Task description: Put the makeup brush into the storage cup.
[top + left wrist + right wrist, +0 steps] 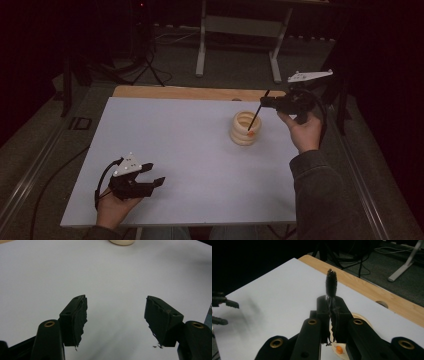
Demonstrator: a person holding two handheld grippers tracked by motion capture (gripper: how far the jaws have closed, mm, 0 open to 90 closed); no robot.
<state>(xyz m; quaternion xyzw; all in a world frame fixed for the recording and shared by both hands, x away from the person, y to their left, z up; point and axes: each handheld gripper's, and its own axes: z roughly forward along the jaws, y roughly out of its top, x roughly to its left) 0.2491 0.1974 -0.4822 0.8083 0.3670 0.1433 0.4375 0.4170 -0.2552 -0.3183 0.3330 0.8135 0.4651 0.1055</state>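
Note:
A cream ribbed cup (245,131) stands on the white table (190,150) right of centre. My right gripper (266,103) hovers just above and behind it, shut on a thin black brush (257,115). The brush slants down over the cup and ends in an orange tip (249,134) at the cup's mouth. In the right gripper view the bristled end (331,282) sticks up past the closed jaws, and the orange tip (339,349) shows below them beside the cup's rim (363,318). My left gripper (154,175) rests at the table's near left corner, open and empty (116,307).
A wooden strip (190,92) runs along the table's far edge. Beyond it are a white desk frame (240,35) and cables on the dark floor. The cup's base (122,242) shows far ahead in the left gripper view.

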